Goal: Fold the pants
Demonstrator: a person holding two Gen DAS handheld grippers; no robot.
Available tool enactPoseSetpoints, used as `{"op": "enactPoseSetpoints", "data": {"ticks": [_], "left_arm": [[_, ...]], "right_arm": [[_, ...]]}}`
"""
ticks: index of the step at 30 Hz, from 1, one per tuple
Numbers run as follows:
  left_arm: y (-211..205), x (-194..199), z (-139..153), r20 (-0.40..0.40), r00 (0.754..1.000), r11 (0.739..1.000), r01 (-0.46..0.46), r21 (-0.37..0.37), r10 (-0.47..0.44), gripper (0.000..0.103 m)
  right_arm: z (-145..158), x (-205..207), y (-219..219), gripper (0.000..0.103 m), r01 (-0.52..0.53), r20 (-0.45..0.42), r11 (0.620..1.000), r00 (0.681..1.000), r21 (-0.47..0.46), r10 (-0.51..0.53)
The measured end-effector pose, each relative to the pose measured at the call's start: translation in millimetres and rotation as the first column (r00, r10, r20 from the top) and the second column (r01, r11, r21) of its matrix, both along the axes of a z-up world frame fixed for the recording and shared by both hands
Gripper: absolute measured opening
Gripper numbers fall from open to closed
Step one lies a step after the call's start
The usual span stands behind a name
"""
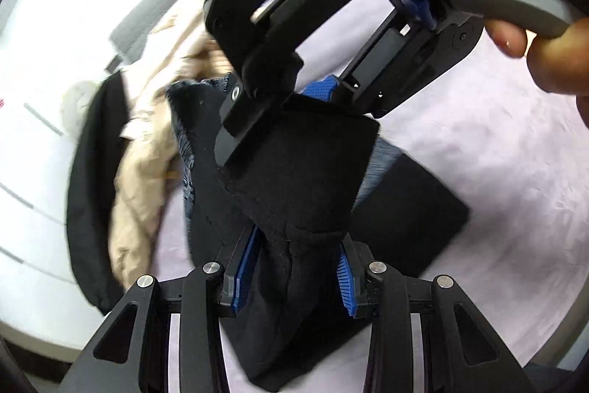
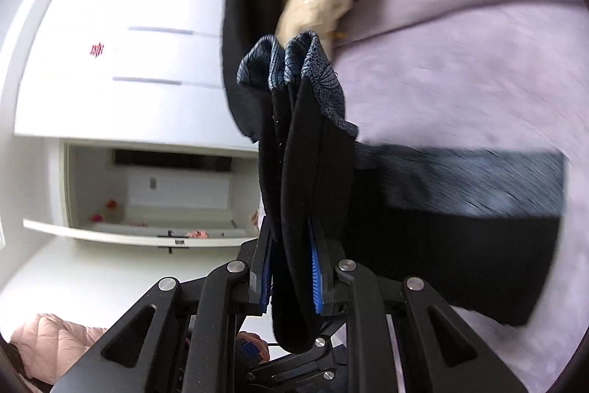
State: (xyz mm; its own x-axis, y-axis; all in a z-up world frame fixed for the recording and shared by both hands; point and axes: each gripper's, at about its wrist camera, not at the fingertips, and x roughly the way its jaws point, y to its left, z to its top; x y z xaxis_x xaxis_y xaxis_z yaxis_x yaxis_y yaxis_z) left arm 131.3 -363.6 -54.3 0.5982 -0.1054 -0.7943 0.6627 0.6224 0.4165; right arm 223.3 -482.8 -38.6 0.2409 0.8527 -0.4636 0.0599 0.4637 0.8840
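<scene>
Both grippers clamp one bunched end of the dark pants, lifted above a lilac bed.

The left gripper [image 1: 294, 277] is clenched on a thick gather of the pants [image 1: 305, 179]; the right gripper [image 2: 292, 273] pinches the same raised end just beside it, patterned lining showing at the top edge; the rest of the garment lies flat on the bed [image 1: 497, 153], stretching away to the right; to fold well, I judge both grips should travel together, level and taut, laying the held end squarely over the flat part; beyond lie a beige garment [image 1: 147, 186] and a white drawer unit [image 2: 110, 61].
</scene>
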Motion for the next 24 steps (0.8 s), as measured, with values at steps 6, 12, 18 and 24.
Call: {"op": "enactPoseSetpoints", "data": {"ticks": [6, 12, 18, 24], "left_arm": [[-45, -15, -81, -0.086, 0.996, 0.987, 0.05, 0.155, -0.037, 0.039], [-27, -6, -79, -0.192, 0.981, 0.994, 0.011, 0.107, 0.01, 0.045], [30, 4, -27, -0.307, 0.944, 0.987, -0.148, -0.067, 0.121, 0.059], [108, 55, -22, -0.344, 0.87, 0.918, -0.393, -0.049, 0.354, 0.072]], "right_arm": [[-98, -34, -46, 0.021, 0.104, -0.124, 0.995, 0.987, -0.002, -0.103], [-120, -45, -49, 0.021, 0.142, -0.167, 0.988, 0.975, -0.054, -0.149], [-103, -54, -34, 0.021, 0.088, -0.15, 0.958, 0.98, -0.274, -0.134], [-71, -60, -27, 0.052, 0.114, -0.178, 0.883, 0.96, -0.455, -0.216]]}}
